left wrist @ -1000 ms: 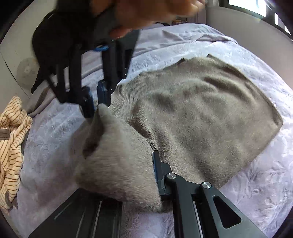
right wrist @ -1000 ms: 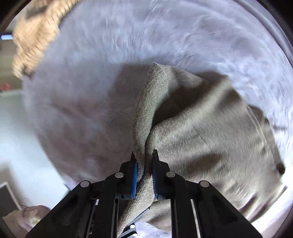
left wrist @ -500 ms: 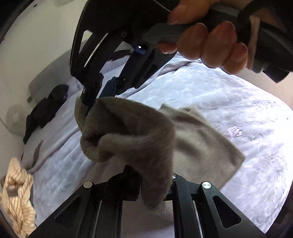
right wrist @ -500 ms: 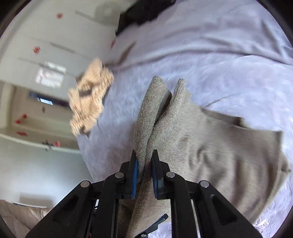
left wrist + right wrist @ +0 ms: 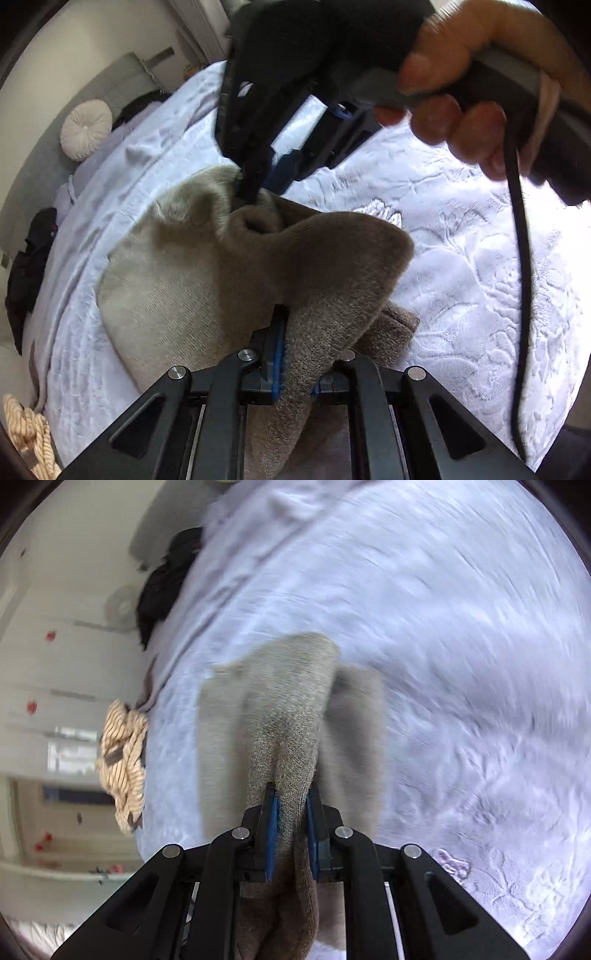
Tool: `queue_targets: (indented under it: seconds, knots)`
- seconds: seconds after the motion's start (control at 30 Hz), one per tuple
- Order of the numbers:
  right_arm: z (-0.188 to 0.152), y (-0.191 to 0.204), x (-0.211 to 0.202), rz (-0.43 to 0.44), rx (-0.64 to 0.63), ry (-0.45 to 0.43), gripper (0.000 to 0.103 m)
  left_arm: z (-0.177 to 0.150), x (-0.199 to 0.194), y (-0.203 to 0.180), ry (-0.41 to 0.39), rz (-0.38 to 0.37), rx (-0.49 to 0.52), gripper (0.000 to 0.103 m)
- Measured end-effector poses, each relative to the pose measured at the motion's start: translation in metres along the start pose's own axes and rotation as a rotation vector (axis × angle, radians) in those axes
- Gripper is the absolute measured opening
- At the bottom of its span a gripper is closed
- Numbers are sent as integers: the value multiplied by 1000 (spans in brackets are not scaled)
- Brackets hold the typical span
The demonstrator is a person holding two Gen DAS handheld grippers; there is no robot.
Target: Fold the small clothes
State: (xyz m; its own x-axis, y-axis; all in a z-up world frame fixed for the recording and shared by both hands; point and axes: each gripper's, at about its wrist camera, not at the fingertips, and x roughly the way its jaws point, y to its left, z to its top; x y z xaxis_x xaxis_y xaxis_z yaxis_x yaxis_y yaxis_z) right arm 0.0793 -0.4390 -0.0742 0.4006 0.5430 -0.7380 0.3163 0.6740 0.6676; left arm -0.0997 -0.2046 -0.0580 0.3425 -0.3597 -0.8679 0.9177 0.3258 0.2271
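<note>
Grey-brown knit cloth (image 5: 207, 280) hangs partly lifted above a pale lavender quilted bedspread (image 5: 461, 280), gathered into thick folds. Its near edge is clamped between the blue-padded fingers of the left gripper (image 5: 295, 363), which are pressed together on a bunched fold. Across from it, the right gripper (image 5: 258, 184), held by a bare hand (image 5: 458, 110), pinches the far edge of the same cloth; from its own wrist view the right gripper (image 5: 291, 834) has both pads closed on a ridge of the cloth (image 5: 288, 709). At the bed's edge lie a cream striped garment (image 5: 123, 760) and a black garment (image 5: 162, 587); a round pale cushion (image 5: 86, 129) sits near the headboard
</note>
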Motion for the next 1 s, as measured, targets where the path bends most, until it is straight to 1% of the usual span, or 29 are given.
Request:
queue_targets:
  seconds: [0.07, 0.13, 0.17, 0.2, 0.23, 0.27, 0.3, 0.33, 0.4, 0.43, 0.5, 0.53, 0.63, 0.7, 0.73, 0.77, 0.87, 0.93, 0.97, 1.0]
  knots:
    - [-6, -19, 11, 7, 35, -5, 16, -1, -1, 5, 8, -6, -36, 13]
    - [-8, -29, 15, 20, 58, -15, 20, -2, -2, 10, 21, -17, -51, 13]
    - [-9, -33, 16, 26, 74, -21, 24, -2, -4, 14, 30, -30, -61, 16]
    - [-10, -35, 16, 24, 86, -24, 35, -4, -7, 16, 36, -42, -75, 32]
    - [-11, -37, 15, 15, 100, -22, 41, -5, -12, 18, 36, -54, -98, 56]
    - [-13, -42, 7, -1, 111, -21, 50, -11, -22, 24, 20, -69, -139, 67]
    - [-15, -44, 3, -20, 117, -21, 54, -15, -30, 30, 8, -90, -170, 67]
    - [-18, -46, -2, -27, 122, -23, 54, -21, -36, 35, 14, -115, -201, 67]
    - [-30, -49, -19, -5, 141, -40, 54, -32, -44, 46, 38, -142, -280, 67]
    - [-36, -50, -24, 7, 147, -49, 54, -41, -45, 62, 67, -168, -372, 67]
    - [-55, -54, -42, 30, 167, -75, 54, -57, -42, 85, 111, -216, -521, 67]
    - [-66, -56, -50, 45, 184, -89, 54, -71, -37, 105, 139, -252, -652, 67]
    - [-103, -63, -68, 122, 255, -134, 54, -103, -25, 139, 177, -308, -875, 67]
    - [-128, -63, -68, 202, 310, -139, 54, -110, -18, 149, 182, -349, -926, 67]
    - [-138, -62, -62, 243, 334, -127, 54, -111, -13, 150, 187, -379, -935, 67]
    - [-146, -60, -55, 270, 350, -107, 54, -111, -7, 150, 197, -426, -943, 67]
    - [-158, -52, -24, 289, 373, -63, 54, -106, 9, 144, 226, -508, -956, 67]
    - [-156, -48, -3, 300, 401, -66, 54, -103, 14, 140, 235, -515, -944, 66]
    - [-154, -46, 5, 315, 414, -81, 54, -102, 16, 138, 247, -505, -933, 54]
    - [-150, -43, 12, 323, 426, -98, 43, -101, 18, 137, 256, -493, -916, 44]
